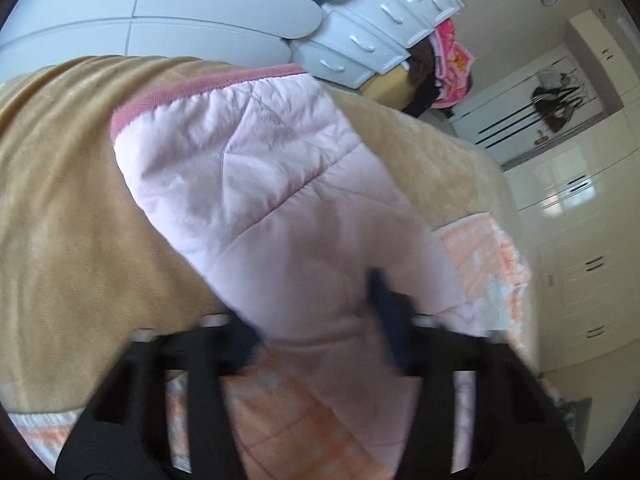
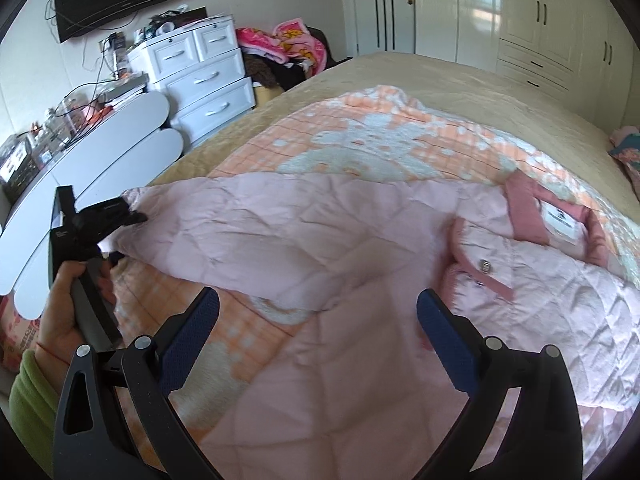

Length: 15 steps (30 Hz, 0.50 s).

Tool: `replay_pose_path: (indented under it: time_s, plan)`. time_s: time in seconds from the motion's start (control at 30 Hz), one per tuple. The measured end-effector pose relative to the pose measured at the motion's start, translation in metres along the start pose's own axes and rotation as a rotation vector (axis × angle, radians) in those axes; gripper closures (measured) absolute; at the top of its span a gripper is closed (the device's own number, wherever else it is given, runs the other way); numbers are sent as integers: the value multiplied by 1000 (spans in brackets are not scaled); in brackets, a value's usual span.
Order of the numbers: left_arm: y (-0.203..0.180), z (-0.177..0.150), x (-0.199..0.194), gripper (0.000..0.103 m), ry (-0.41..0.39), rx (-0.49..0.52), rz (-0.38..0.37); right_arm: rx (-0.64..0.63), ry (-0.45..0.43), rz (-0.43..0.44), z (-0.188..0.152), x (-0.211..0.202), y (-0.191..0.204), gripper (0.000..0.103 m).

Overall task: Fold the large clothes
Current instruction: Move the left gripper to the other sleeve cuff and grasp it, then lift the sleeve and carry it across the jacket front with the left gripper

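A pale pink quilted jacket [image 2: 360, 240] lies spread on the bed, its darker pink collar and label at the right. One sleeve [image 1: 248, 168] ends in a ribbed dark pink cuff [image 1: 168, 104] and runs out ahead of my left gripper [image 1: 316, 320]. That gripper is shut on the sleeve, whose fabric fills the gap between its blue pads. In the right wrist view a hand holds the left gripper [image 2: 120, 216] at the jacket's left end. My right gripper [image 2: 318, 320] hovers open over the jacket's middle, pads wide apart and holding nothing.
The jacket rests on an orange-and-white checked quilt [image 2: 360, 132] over a tan bedspread [image 2: 460, 76]. White drawers [image 2: 204, 80] and a heap of clothes [image 2: 288, 44] stand beyond the bed's left side. Wardrobes [image 2: 540, 20] line the back wall.
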<state>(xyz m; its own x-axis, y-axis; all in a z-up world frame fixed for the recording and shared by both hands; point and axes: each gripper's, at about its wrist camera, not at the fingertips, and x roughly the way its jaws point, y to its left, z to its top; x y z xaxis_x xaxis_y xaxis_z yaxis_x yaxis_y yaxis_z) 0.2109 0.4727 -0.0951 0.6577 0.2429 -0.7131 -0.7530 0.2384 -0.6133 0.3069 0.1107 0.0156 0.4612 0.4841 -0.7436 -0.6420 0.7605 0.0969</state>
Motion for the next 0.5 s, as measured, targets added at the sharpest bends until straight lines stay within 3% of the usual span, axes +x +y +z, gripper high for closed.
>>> replay_pose_path:
  time_s: [0.07,0.5]
  plan:
    - [-11,1,-13,90,-27,21,-42,18,-9,-10,-3,-6,-11,4]
    - [-122,-32,-119,93,-154,272,-309,159,-65,-41,-25,-50,-75,4]
